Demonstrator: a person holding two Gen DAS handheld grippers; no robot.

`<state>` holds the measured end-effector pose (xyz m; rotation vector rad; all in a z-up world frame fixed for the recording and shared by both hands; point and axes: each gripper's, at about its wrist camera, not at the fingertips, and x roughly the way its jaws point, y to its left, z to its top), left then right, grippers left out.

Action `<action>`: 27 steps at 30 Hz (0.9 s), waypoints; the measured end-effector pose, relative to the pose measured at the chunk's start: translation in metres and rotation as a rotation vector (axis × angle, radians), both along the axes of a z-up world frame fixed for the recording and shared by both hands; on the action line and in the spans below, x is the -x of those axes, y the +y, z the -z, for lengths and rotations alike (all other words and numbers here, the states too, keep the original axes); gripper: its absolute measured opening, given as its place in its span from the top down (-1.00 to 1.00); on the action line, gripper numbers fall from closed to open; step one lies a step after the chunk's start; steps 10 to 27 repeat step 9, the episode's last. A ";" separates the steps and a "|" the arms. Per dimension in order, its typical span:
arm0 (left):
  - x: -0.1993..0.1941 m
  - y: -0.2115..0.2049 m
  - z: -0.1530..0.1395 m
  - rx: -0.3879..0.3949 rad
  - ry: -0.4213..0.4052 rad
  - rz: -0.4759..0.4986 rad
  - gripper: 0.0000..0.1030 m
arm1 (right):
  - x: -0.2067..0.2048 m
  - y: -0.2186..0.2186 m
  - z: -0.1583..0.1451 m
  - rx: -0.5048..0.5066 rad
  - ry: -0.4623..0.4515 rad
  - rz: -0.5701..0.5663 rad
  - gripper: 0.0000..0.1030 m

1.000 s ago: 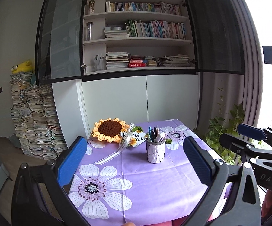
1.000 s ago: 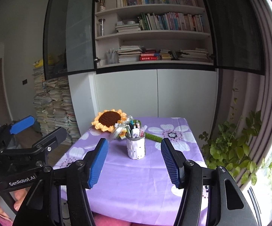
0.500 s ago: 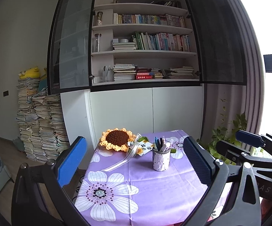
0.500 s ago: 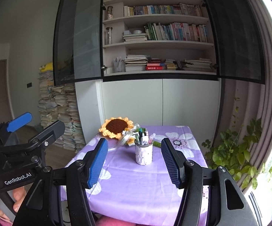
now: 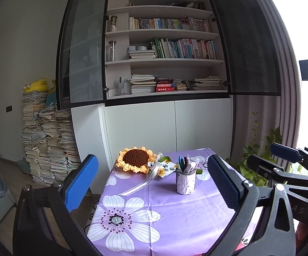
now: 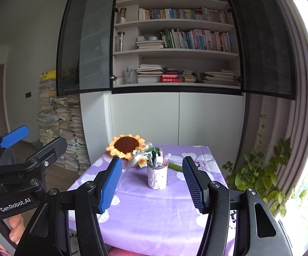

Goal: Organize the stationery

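My left tool (image 5: 154, 183) and right tool (image 6: 151, 183) both gape, gripping nothing. On the worktop (image 5: 164, 217), a white dotted pen cup (image 5: 185, 184) stands upright, filled with pens (image 5: 182, 163). A crocheted sunflower (image 5: 135, 159) lies behind it.

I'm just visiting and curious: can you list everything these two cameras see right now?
pen cup: one, white with dark dots, upright mid-table, full of pens.
crochet sunflower: one, yellow petals, brown centre, far left of the table, ribbon trailing from it.
tablecloth: one, purple with white flowers, covers the table.
bookcase: one, white shelves of books, dark doors open, behind the table.
paper stacks: several, pale, on the floor at left, yellow plush toy on top.
plant: one, green, right by the window.
left tongs: blue pads, open, empty.
right tongs: blue pads, open, empty.
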<state>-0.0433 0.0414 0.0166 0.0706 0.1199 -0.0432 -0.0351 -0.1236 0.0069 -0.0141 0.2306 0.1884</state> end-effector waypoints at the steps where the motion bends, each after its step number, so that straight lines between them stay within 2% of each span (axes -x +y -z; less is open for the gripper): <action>1: 0.000 0.000 0.000 0.000 0.000 0.000 -0.98 | 0.000 -0.001 0.000 -0.002 -0.001 0.004 -0.16; 27: -0.001 0.002 -0.002 0.013 0.003 0.000 -0.98 | 0.000 -0.006 -0.003 -0.025 -0.010 0.014 -0.16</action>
